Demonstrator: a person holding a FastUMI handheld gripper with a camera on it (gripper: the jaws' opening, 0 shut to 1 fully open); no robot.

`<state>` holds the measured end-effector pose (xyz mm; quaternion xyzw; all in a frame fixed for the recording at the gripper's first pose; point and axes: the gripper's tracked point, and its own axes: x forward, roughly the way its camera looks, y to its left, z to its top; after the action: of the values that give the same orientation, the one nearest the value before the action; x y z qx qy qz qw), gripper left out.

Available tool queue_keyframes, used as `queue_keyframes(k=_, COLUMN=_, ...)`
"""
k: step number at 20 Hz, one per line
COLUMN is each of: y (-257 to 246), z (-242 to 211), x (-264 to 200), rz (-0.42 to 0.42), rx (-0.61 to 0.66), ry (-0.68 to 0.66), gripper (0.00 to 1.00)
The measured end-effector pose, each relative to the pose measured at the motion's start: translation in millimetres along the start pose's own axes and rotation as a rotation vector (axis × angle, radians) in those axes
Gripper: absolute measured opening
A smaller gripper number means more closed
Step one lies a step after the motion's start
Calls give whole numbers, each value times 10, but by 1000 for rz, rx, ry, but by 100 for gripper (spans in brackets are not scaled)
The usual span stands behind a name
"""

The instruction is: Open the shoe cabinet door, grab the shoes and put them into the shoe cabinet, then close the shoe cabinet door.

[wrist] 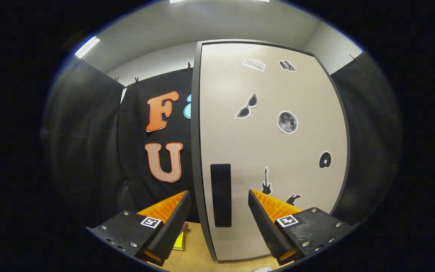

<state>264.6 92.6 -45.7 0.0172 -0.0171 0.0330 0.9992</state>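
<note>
Just ahead of the gripper [219, 211], whose jaws stand wide apart and hold nothing, the shoe cabinet door [270, 151] stands upright on the wooden table [198, 257]. Its dark handle [221, 194] lies between the jaws, beyond their tips. Stickers dot the door's pale face farther right.

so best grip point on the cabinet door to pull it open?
Probably the dark vertical handle near the door's left edge. It is tall and narrow, so come straight on with one finger each side across its width. The gripper is open and already straddles the handle, apparently just short of it; ease forward, close, then pull.
</note>
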Motion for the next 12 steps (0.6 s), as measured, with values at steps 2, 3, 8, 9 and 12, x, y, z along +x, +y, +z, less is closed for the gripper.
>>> queue_keyframes(k=2, y=-16, z=-77, x=109, rz=-12, rx=-13, ry=14, gripper=94)
queue_keyframes(k=3, y=-41, z=-139, x=175, rz=-20, rx=-18, ry=31, gripper=93)
queue_keyframes(k=8, y=-80, z=-258, x=343, rz=-41, rx=-21, ry=51, gripper=74)
queue_keyframes(k=9, y=-80, z=-273, x=351, rz=-44, rx=-24, ry=52, gripper=73)
queue_keyframes(k=12, y=-52, z=-306, x=357, rz=-42, rx=-35, ry=61, gripper=57)
